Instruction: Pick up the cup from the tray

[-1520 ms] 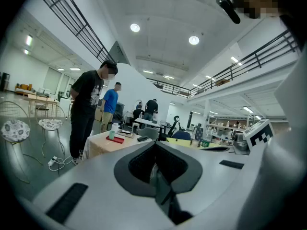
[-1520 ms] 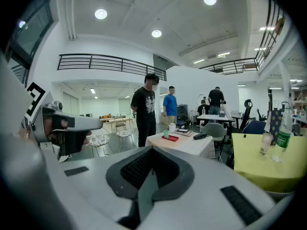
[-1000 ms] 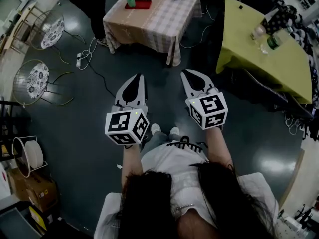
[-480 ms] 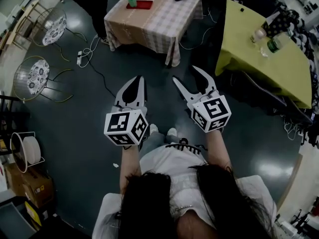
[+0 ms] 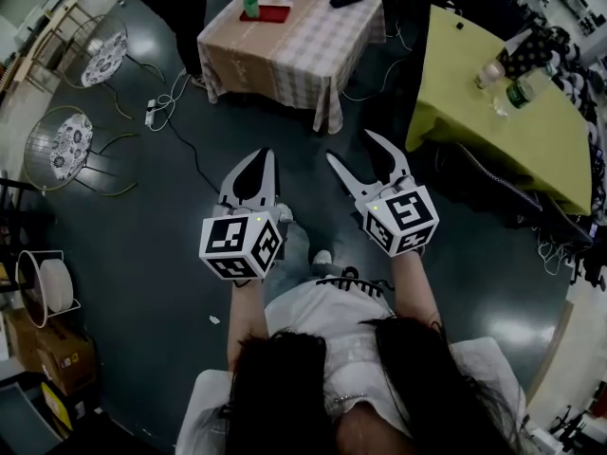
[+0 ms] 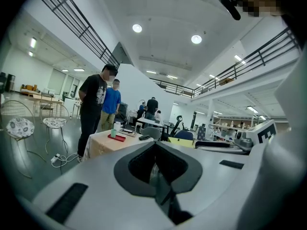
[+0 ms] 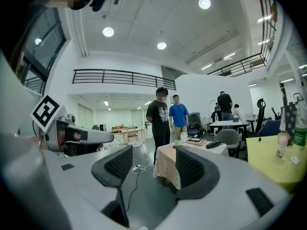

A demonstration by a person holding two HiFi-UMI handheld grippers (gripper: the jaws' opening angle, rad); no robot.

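Two empty grippers hang well short of the table (image 5: pixel 294 45): left gripper (image 5: pixel 266 154) shut, right gripper (image 5: pixel 350 145) with jaws just opened wide. Cup (image 5: pixel 249 5) stands on tray (image 5: pixel 273 12) atop the table.

White top (image 5: pixel 334 322), dark hair (image 5: pixel 285 387) — white grippers (image 5: pixel 266 153) (image 5: pixel 352 147) w/ b&w marker cubes (image 5: pixel 241 245).

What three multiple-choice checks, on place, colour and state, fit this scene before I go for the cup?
1. Which table bears the green cup? A the checked-cloth table; B the yellow-green table; C neither.
2. What colour is the tray? A blue; B red; C white.
3. How is the right gripper? A shut on the cup; B open, empty; C shut, empty.
Answers: 1 A, the cup stands at the tray on the checked cloth. 2 B, the tray shows red. 3 B, its jaws have just been opening and stand apart with nothing between.
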